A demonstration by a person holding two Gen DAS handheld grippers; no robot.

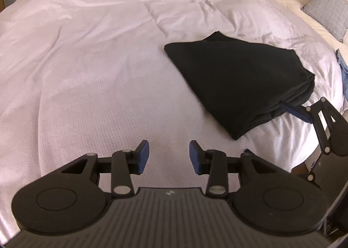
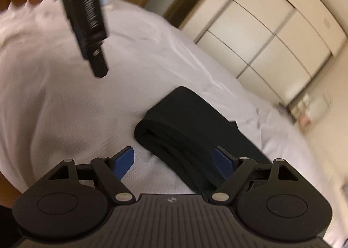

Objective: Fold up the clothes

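Note:
A black folded garment (image 1: 237,80) lies on the white bed cover (image 1: 97,63), to the right of centre in the left wrist view. My left gripper (image 1: 169,156) is open and empty above the cover, short of the garment's near left corner. My right gripper (image 2: 174,163) is open with the folded edge of the black garment (image 2: 189,130) between its blue pads; its right pad touches the fabric. In the left wrist view one right-gripper finger (image 1: 293,111) pokes into the garment's near right edge. The left gripper's body (image 2: 87,19) shows at upper left in the blurred right wrist view.
A grey pillow (image 1: 328,9) and cream bedding lie at the far right. A blue cloth (image 1: 343,69) lies at the bed's right edge. White wardrobe doors (image 2: 271,37) stand beyond the bed.

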